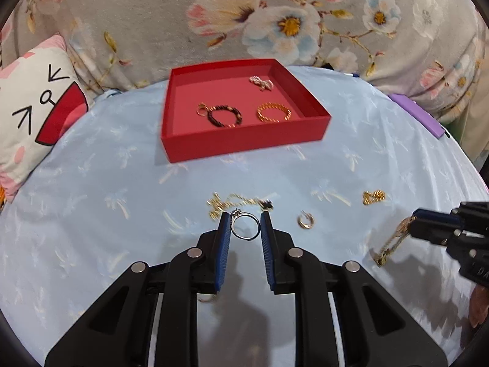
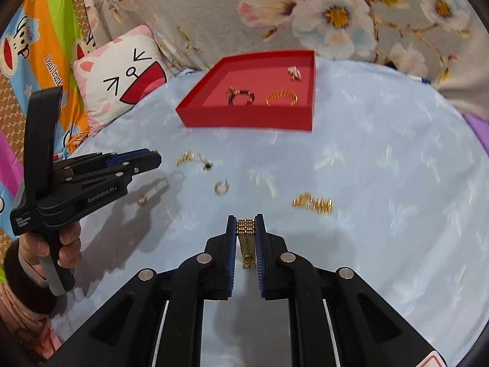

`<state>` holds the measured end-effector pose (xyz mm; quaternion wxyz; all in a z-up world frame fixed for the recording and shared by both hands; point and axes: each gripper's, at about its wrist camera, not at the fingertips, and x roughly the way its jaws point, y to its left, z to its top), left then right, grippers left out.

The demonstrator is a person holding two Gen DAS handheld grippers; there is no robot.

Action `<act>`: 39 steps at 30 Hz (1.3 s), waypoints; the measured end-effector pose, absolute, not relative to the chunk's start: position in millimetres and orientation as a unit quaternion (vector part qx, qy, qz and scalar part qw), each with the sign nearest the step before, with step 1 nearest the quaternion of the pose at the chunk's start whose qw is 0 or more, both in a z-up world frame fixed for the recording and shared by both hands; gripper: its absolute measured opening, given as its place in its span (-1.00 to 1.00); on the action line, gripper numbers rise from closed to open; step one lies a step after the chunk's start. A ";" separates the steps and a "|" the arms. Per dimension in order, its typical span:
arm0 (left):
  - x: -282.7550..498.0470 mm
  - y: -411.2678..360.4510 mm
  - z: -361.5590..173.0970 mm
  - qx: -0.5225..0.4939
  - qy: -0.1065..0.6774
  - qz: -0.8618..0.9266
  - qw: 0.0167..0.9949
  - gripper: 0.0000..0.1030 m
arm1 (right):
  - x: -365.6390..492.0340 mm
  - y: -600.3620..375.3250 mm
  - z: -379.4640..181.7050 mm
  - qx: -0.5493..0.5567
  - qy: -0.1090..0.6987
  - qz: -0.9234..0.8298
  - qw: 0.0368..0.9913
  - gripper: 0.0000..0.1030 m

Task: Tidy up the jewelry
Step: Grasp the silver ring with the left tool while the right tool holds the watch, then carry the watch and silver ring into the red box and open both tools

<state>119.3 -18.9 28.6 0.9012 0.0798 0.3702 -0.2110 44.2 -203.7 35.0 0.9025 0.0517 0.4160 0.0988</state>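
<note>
A pale blue bedsheet (image 1: pixel 91 202) filled most of both views, with a grey floral blanket (image 1: pixel 152 15) across the top and a cartoon-face pillow (image 1: pixel 36 104) at the left edge. Upper centre of the left wrist view sat a red tray (image 1: pixel 244 143), holding a dark beaded bracelet (image 1: pixel 224 116), a gold bracelet (image 1: pixel 273 112) just to its right, and a small silver piece (image 1: pixel 261 83) behind them.

The left gripper (image 1: pixel 244 224), at lower centre, was clamped on a silver ring (image 1: pixel 244 226), the ring standing upright between the blue pads. The right gripper (image 2: pixel 246 224), lower centre of its own view, was closed on a gold link bracelet (image 2: pixel 247 241), which hung down between the fingers.

On the sheet below the tray lay a tangled gold chain (image 1: pixel 226 203), a small hoop earring (image 1: pixel 305 220) to the right of the ring, and a gold clustered piece (image 1: pixel 373 197) further right.
</note>
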 end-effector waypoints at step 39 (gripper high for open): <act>409.6 -76.5 60.3 0.078 0.382 -0.134 0.911 -0.63 | 368.2 -206.6 65.2 0.066 0.397 0.041 0.914 -0.78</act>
